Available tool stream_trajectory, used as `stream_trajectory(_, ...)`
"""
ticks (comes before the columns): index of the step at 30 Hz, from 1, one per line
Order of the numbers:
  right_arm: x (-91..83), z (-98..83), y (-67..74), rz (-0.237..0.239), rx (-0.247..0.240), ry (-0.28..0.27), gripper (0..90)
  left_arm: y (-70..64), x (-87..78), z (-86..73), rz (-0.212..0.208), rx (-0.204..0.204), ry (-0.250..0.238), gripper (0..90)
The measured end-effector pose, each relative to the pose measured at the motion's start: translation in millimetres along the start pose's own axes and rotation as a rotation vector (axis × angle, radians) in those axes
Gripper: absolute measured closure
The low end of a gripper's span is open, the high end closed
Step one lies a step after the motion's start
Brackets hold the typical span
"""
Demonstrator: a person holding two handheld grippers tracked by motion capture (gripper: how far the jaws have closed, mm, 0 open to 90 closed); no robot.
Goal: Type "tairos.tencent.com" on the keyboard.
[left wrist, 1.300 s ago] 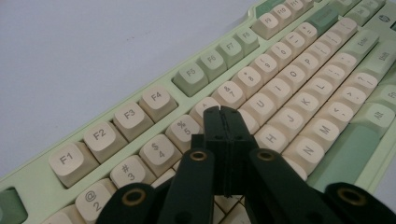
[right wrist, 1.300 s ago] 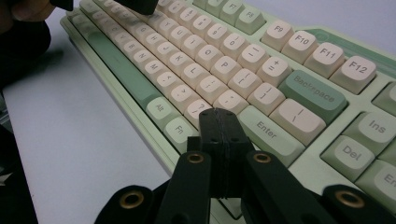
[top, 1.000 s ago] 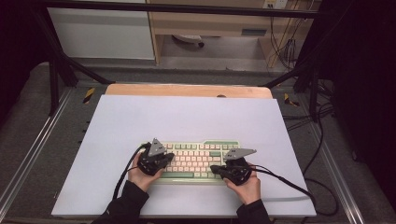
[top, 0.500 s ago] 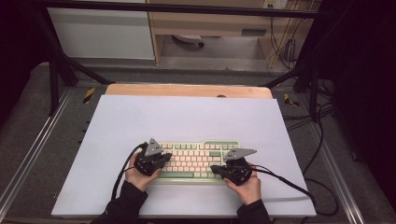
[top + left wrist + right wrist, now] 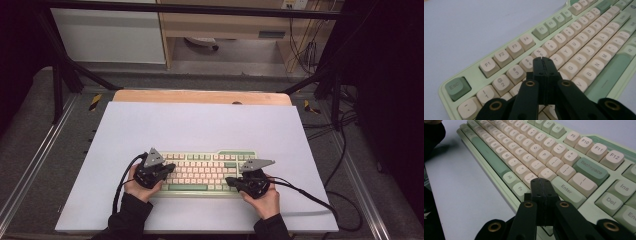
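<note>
A person is working a pale green mechanical keyboard (image 5: 207, 172) with a tool in each hand, typing by prodding keys. The keyboard is lying at about six o'clock on the lavender-topped counter (image 5: 200, 125), close to the person's edge. At nine o'clock of the keyboard, the left tool (image 5: 167, 167) is hovering over the number and upper letter rows, its jaws pressed fully together with nothing between them; in the left gripper view its tip (image 5: 542, 60) is pointing near the 4 and 5 keys. At three o'clock, the right tool (image 5: 231, 182) is sitting low over the bottom row, likewise closed and empty, its tip (image 5: 541, 181) just beside the Enter key (image 5: 566, 188). The step in hand looks like key pressing; the next move likely calls for lowering one closed tip squarely onto a single keycap without clipping its neighbours.
</note>
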State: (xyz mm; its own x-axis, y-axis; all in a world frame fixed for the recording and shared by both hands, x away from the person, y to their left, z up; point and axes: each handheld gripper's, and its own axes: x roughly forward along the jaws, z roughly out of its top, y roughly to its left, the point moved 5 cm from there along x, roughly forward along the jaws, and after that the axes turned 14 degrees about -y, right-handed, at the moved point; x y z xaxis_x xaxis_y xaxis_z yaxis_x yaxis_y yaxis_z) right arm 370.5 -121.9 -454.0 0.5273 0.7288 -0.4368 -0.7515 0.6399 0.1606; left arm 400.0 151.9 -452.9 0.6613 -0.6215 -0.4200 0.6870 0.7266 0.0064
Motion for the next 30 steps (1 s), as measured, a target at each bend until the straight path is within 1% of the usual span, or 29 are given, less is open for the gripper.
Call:
stream_trajectory(10,-0.1,0.0,0.0,0.000,0.001,0.000,90.0,3.2,3.3,-3.5,0.012,0.000,0.009,89.9)
stream_trajectory(21,0.4,-0.4,-0.1,0.001,-0.001,0.001,90.0,3.1,5.8,-6.4,0.011,0.000,0.017,89.9)
stream_trajectory(24,0.3,-0.6,0.2,0.001,0.001,0.003,90.0,2.7,7.2,-8.1,0.010,0.003,0.026,89.9)
stream_trajectory(30,0.2,-0.4,0.2,0.002,0.000,0.001,90.0,2.5,7.2,-8.2,0.009,0.004,0.022,89.9)
